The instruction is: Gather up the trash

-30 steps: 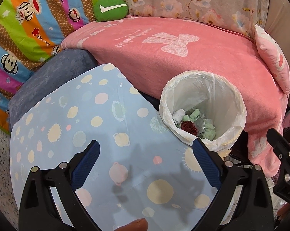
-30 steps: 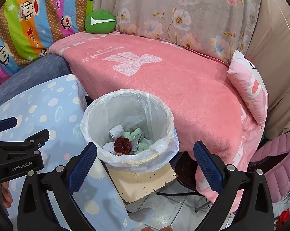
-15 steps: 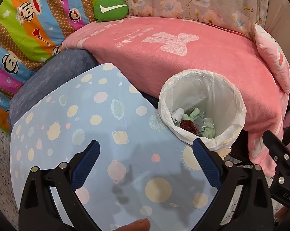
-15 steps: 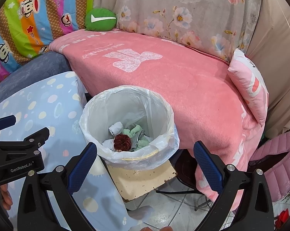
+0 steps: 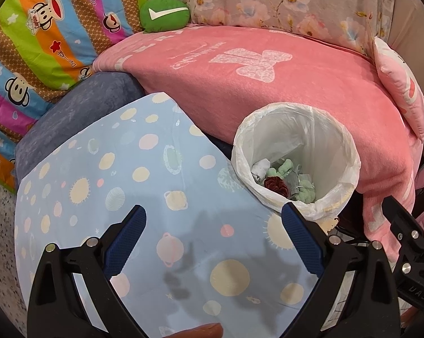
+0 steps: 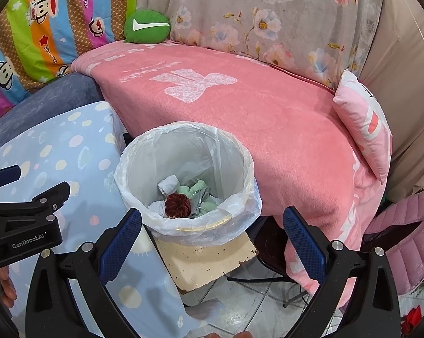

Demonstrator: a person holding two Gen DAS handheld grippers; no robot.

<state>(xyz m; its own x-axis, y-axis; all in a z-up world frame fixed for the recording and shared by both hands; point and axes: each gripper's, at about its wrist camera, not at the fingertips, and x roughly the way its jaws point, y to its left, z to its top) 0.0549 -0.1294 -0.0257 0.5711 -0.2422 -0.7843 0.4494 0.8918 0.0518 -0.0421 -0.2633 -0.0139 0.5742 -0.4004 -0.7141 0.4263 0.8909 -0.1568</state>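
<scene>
sofa (image 6: pixel 268 129) under a pink throw, spotted blue cloth (image 5: pixel 144 197) bare of litter. bin (image 6: pixel 183 152) between them, white liner over the rim. trash (image 6: pixel 183 197) sits low inside: crumpled tissue, green wads, a dark red ruffled piece. looks light, soft, crushable; pinch a wad mid-bulk. left claw (image 5: pixel 212 242) and right claw (image 6: pixel 212 242) both wide open, empty.

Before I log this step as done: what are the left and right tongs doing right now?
Left tongs: open, holding nothing.
Right tongs: open, holding nothing.
</scene>
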